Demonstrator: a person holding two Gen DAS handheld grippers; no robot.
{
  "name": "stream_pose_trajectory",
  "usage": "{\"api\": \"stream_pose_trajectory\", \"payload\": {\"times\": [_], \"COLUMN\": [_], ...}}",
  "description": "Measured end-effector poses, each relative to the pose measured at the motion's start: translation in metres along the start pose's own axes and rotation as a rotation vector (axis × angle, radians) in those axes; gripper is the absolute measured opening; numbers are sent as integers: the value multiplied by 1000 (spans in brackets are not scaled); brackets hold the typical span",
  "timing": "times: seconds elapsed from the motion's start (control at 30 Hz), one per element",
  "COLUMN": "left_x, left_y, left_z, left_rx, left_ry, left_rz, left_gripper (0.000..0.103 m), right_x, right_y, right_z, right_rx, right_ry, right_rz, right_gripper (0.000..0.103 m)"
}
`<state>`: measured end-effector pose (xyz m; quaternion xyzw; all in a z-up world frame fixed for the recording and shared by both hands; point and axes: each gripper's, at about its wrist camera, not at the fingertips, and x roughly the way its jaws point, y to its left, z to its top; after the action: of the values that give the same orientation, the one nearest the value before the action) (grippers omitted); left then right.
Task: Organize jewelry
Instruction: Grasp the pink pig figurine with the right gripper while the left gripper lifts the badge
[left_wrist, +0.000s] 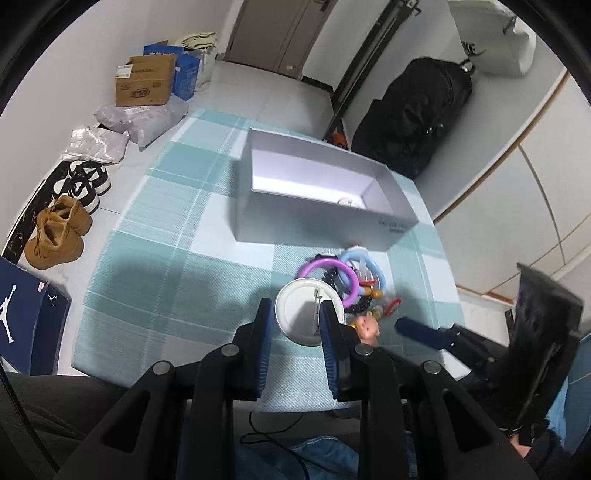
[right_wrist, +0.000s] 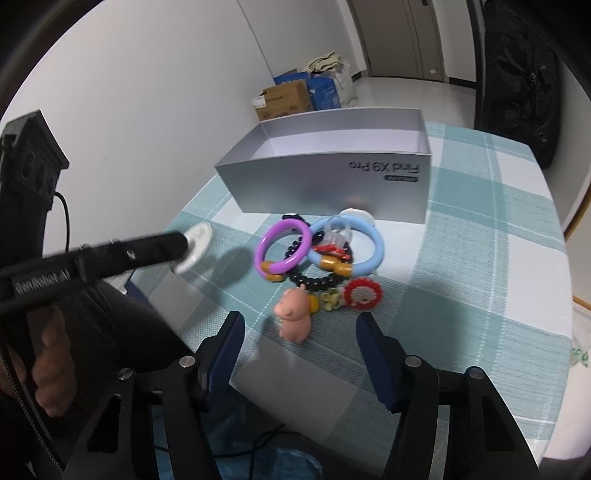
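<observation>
My left gripper (left_wrist: 297, 314) is shut on a white round brooch (left_wrist: 301, 314) and holds it above the table; it also shows in the right wrist view (right_wrist: 194, 247). A pile of jewelry lies in front of the grey box (left_wrist: 321, 221): a purple bangle (right_wrist: 282, 245), a light blue bangle (right_wrist: 351, 245), a black bead bracelet (right_wrist: 314, 282), a red round brooch (right_wrist: 362, 293) and a pink pig figure (right_wrist: 295, 314). My right gripper (right_wrist: 299, 332) is open and empty, just short of the pig. One small white item (left_wrist: 347, 201) lies inside the box.
The table has a teal checked cloth (left_wrist: 166, 240). Shoes (left_wrist: 59, 232), cardboard boxes (left_wrist: 146, 81) and bags lie on the floor to the left. A black bag (left_wrist: 413, 114) stands behind the table.
</observation>
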<state>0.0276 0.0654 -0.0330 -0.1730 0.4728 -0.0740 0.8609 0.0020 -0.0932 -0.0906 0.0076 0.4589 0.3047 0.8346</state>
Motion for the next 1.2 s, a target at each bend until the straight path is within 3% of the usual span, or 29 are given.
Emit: {"api": "stream_pose_trajectory", "payload": {"times": [0.2,0.37,0.43,0.57,0.63,0.87,1.2], "left_x": [1,0,-1,-1,1,1,1], "left_y": [2,4,5,8,7,1,-13], "left_z": [2,4,4,5,5,10,23], "left_rx": [-4,3,-1,-9,-12,1,-1], "left_ry": [-1,-4,-6,-10,-8,-26,-61], "left_rz": [-24,-30,-29,-26,-25,-39,-46], "left_gripper": [19,19,19,19,19,19,19], "right_x": [12,20,21,22,19,2,-25], "right_y": [8,13,17,18,16,13,0], "right_z": [3,6,5,5,5,10,28], "right_rx": [-17,-33,-61,-67,-65,-60,37], "right_ry": [23,25,27,19,7,-40,-132], "right_rz": [22,-33,-83,-100,-90,-45,15], "right_gripper": [45,36,25,24,20,20,20]}}
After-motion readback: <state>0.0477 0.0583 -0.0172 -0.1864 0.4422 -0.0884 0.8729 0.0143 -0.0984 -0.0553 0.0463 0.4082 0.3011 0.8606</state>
